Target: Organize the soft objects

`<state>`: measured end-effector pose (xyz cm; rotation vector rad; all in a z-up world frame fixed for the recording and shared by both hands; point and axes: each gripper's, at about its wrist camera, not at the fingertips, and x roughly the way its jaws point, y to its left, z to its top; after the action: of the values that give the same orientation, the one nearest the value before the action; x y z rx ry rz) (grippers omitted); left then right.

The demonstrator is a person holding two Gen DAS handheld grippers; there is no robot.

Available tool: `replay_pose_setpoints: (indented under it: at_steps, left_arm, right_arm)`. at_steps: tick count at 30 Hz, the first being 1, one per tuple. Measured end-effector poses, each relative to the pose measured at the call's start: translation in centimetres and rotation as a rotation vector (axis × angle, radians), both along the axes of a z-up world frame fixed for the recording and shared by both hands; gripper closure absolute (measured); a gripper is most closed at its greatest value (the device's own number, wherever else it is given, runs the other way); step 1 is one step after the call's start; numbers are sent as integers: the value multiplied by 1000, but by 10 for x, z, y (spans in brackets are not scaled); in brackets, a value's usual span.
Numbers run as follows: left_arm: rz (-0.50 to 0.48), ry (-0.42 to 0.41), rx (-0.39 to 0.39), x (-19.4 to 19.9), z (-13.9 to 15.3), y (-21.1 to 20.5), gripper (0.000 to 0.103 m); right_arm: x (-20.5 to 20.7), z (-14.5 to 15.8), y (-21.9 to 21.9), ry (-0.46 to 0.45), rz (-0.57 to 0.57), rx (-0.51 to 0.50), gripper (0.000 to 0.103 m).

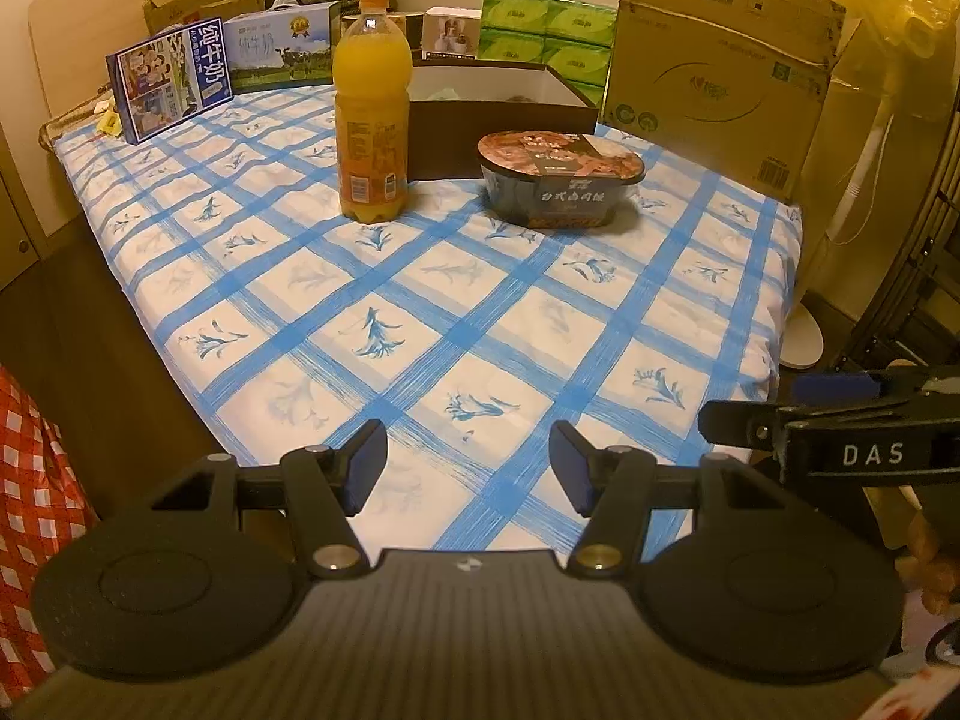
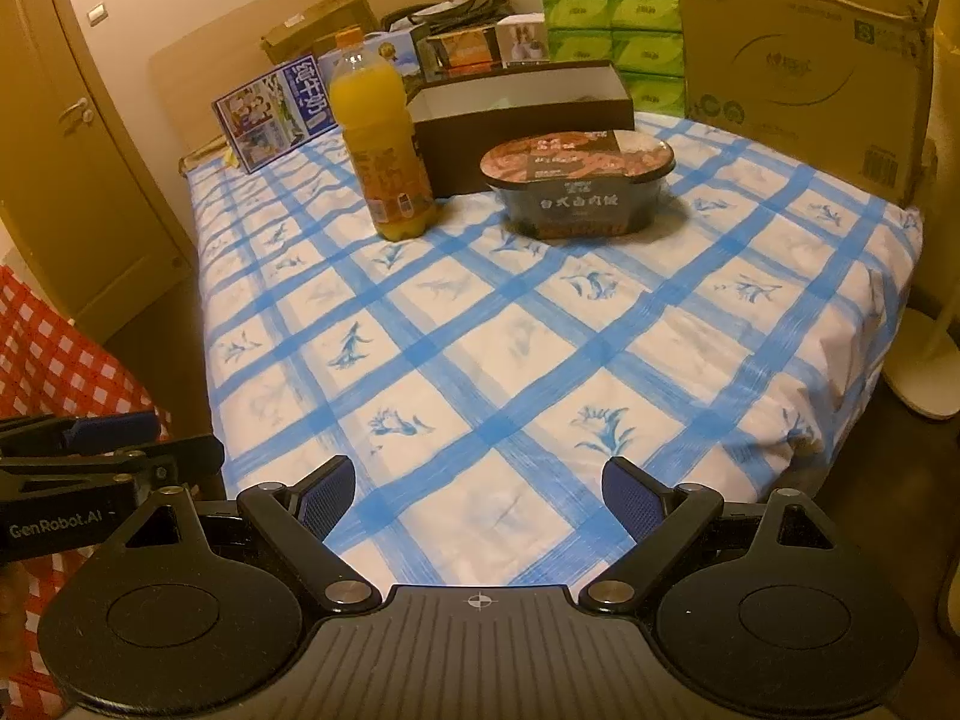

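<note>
A bottle of orange drink [image 1: 371, 114] [image 2: 387, 144] stands on the blue-checked cloth [image 1: 456, 312] [image 2: 528, 348]. Right of it sits an oval instant-meal bowl [image 1: 561, 177] [image 2: 579, 183], sealed with a printed lid. Behind both is an open dark brown box [image 1: 504, 114] [image 2: 528, 114] with a white inside. My left gripper [image 1: 468, 468] hovers open over the cloth's near edge, nothing between its fingers. My right gripper [image 2: 477, 498] is open too, wider, and empty. Each gripper shows at the other view's side edge.
Milk cartons [image 1: 171, 81] [image 2: 273, 111] stand at the back left, green tissue packs [image 1: 549, 36] [image 2: 618, 30] at the back. A big cardboard box [image 1: 720, 72] [image 2: 804, 60] is at the back right. A fan stand [image 2: 927, 360] is right of the table, red checked fabric [image 2: 54, 354] on the left.
</note>
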<state>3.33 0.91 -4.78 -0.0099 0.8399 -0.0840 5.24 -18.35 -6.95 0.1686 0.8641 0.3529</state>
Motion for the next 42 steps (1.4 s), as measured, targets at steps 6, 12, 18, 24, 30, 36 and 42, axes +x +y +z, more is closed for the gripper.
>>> replay_pose_setpoints:
  at_steps: [6,12,18,24,30,36,42]
  left_arm:
    - [-9,7,0,5,-2,-1,46]
    - [-6,13,1,8,-4,-2,46]
    - [-7,13,0,8,-4,-1,46]
    - [-7,14,0,8,-4,-1,46]
    - [-5,14,1,9,-5,-1,46]
    - [-7,14,0,9,-4,-1,46]
    - [-7,14,0,9,-5,-1,46]
  right_arm:
    - [3,-2,3,7,1,-8,14]
    - [6,-5,3,10,2,-10,14]
    - [7,-5,3,13,2,-8,14]
    - [7,-5,3,13,1,-8,14]
    - [7,-6,4,12,2,-10,14]
    - [7,-5,4,11,1,-10,14]
    - [7,-5,4,12,2,-10,14]
